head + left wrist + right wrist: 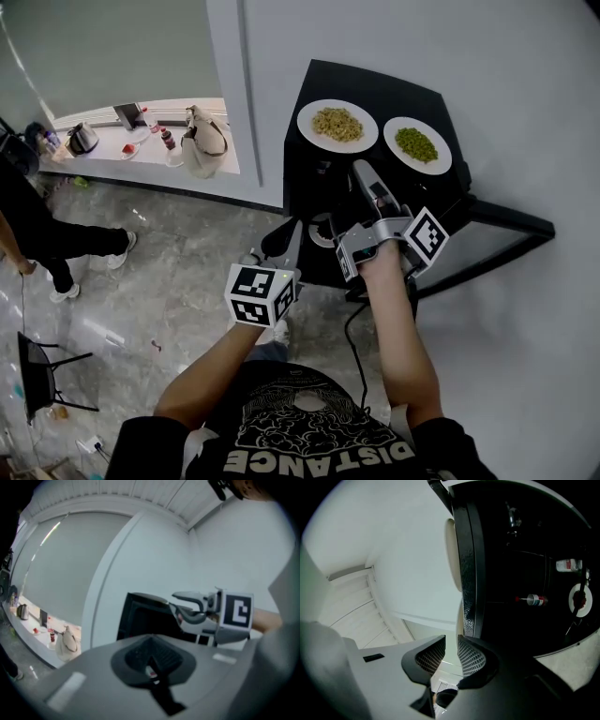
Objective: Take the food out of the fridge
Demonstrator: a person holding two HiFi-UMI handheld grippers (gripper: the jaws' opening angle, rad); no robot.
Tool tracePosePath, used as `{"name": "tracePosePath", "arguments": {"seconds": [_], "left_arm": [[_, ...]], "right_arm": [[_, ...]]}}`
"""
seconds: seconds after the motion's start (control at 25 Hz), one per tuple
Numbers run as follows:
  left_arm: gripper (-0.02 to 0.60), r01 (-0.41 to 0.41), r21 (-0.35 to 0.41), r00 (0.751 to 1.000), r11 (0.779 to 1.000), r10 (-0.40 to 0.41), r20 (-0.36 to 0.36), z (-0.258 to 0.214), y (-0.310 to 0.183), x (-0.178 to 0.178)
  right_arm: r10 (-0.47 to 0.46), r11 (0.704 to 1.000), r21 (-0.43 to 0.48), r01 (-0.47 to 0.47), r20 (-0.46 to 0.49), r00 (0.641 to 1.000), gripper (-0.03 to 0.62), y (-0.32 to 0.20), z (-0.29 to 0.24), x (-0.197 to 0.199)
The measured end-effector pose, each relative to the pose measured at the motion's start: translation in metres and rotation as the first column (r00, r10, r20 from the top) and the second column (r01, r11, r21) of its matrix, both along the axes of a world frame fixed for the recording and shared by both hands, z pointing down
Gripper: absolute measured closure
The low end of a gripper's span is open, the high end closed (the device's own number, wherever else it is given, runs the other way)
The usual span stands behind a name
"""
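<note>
A low black fridge (375,89) stands against the white wall. On its top are a plate of fried rice (337,125) and a plate of green vegetables (417,145). Its door (497,230) appears to be swung out to the right. My right gripper (364,173) reaches to the fridge front below the plates. Its jaws (451,654) stand a little apart, open, with nothing between them. Just beyond them runs a black edge with a seal strip (468,583). The dark space to its right shows a small bottle (533,600). My left gripper (281,239) hangs lower left, shut and empty (151,663).
A window ledge (103,155) at upper left carries a beige bag (204,141), a kettle (82,138) and small bottles. A person in dark trousers (47,234) stands at the left on the grey tiled floor. A black folding chair (42,375) is at lower left.
</note>
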State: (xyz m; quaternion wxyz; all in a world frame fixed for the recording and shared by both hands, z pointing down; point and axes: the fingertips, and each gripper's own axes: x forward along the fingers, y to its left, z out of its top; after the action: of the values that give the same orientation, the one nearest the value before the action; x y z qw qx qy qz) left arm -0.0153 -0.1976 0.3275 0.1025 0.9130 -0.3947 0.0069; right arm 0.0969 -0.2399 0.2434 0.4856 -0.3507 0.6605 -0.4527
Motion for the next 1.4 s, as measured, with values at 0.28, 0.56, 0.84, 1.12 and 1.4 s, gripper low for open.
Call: {"name": "tracePosePath", "arguments": {"seconds": [0.28,0.56,0.84,1.12,1.4], "left_arm": [[0.580,-0.036,0.003,0.999,0.999,0.036,0.000,-0.005,0.024,0.022],[0.580,-0.079,0.003,0.997,0.997,0.079,0.021,-0.007,0.057,0.047],[0.580,-0.097,-0.009,0.994,0.995,0.098,0.042,0.000,0.091,0.062],[0.580,-0.116,-0.023,0.990,0.993,0.117,0.073,0.012,0.119,0.071],[0.580,-0.120,-0.027,0.989,0.992,0.121,0.080,0.014,0.131,0.076]], "right_arm": [[0.051,0.998,0.035,-0.043,-0.269,0.962,0.542,0.054,0.010,0.007],[0.084,0.992,-0.011,-0.126,-0.692,0.717,0.557,0.103,0.046,0.008],[0.057,0.987,-0.016,-0.161,-0.897,0.439,0.572,0.145,0.074,0.008],[0.027,0.989,-0.002,-0.149,-0.981,0.191,0.580,0.173,0.092,-0.002],[0.021,0.989,0.000,-0.147,-0.989,0.145,0.582,0.186,0.096,-0.002]]}}
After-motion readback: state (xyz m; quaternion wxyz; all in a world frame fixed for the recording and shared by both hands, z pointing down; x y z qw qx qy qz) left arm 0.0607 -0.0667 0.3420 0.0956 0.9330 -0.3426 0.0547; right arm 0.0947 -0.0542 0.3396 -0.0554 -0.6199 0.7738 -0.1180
